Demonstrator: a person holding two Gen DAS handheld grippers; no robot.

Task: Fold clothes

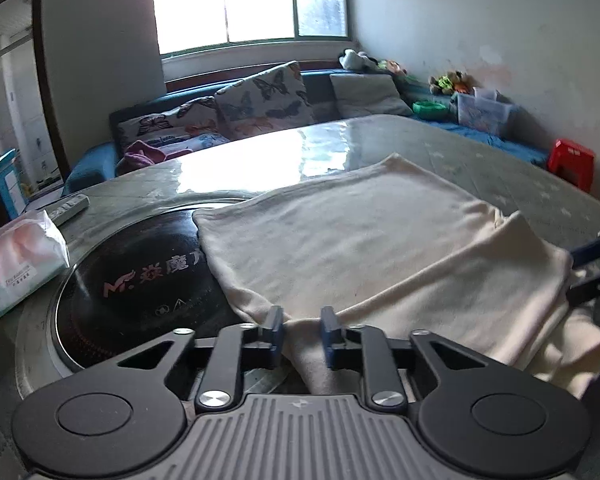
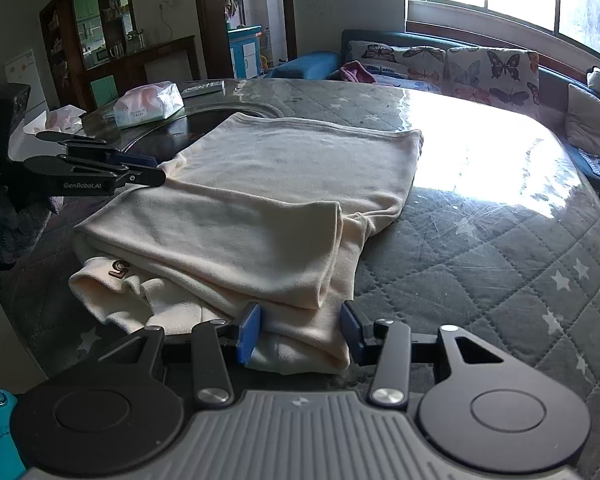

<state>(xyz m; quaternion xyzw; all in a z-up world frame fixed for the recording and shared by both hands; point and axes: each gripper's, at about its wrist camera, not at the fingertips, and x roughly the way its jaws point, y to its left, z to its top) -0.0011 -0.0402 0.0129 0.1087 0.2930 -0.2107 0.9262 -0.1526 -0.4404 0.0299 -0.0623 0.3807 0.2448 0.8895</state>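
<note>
Left gripper [image 1: 302, 334], jaws apart, straddles a bunched edge of the cream garment [image 1: 364, 248] on the quilted table [image 2: 480, 272]. Garment lies partly folded, several layers, sleeve ends loose underneath. Right gripper [image 2: 302, 330], jaws apart around the near corner; tidying folds likely remain.

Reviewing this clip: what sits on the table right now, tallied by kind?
Cream garment: 1
Tissue packs: 2
Remote: 1
Round black cooktop: 1
Hand-held grippers, left and right, at the garment's edges: 2
Total: 7
</note>
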